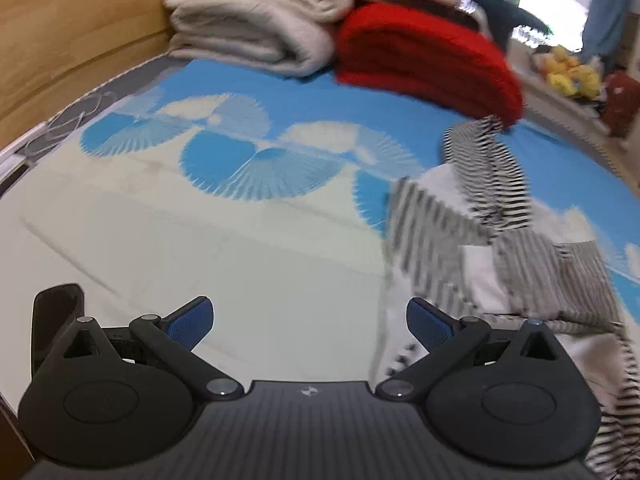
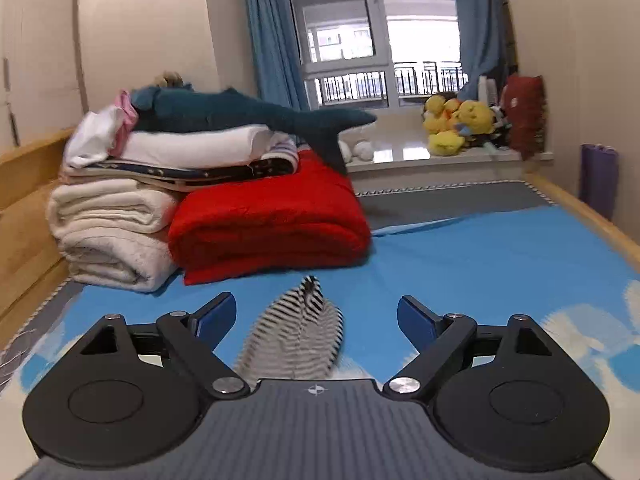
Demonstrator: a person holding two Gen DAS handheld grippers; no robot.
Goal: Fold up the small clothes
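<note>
Both my grippers open over the bed, nothing held.

My left gripper (image 1: 310, 326) and right gripper (image 2: 316, 322) gape empty; the striped garment (image 1: 492, 216) lies blurred on the blue sheet (image 1: 280, 92), its lower part cut off behind my right gripper.

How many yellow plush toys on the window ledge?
3 that I can make out, clustered at the ledge's right end: one upper left, one lower left, one on the right. They overlap, so more may be hidden behind them.
</note>
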